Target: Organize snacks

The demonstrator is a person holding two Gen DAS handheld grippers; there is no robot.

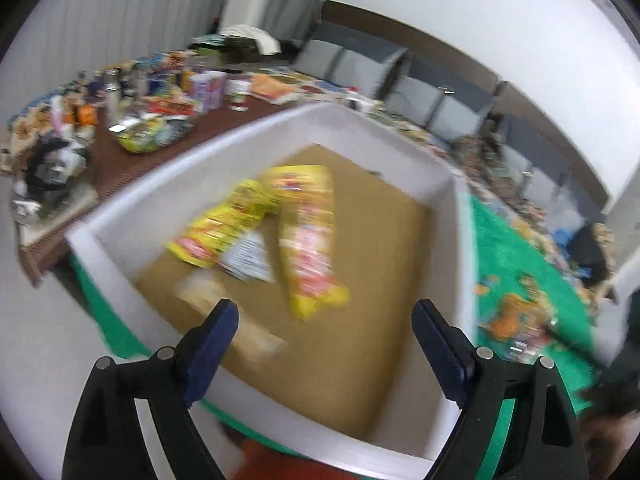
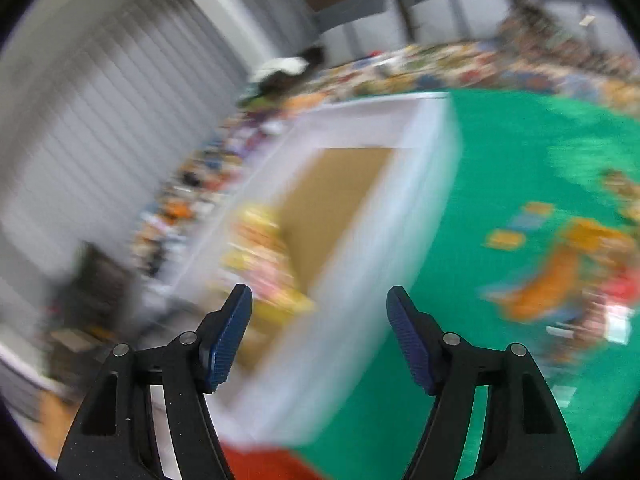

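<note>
A white box with a brown cardboard floor sits on a green cloth. Inside lie two long yellow snack packs forming a V, a small white packet between them, and a pale packet near the left finger. My left gripper hovers open over the box with nothing between its fingers. In the blurred right wrist view the same box shows with the yellow packs in it. My right gripper is open and empty above the box's near wall.
More loose snacks lie on the green cloth right of the box. A brown table behind the box carries several packets, cups and bottles. Grey cushions line the far wall. Something red lies at the near edge.
</note>
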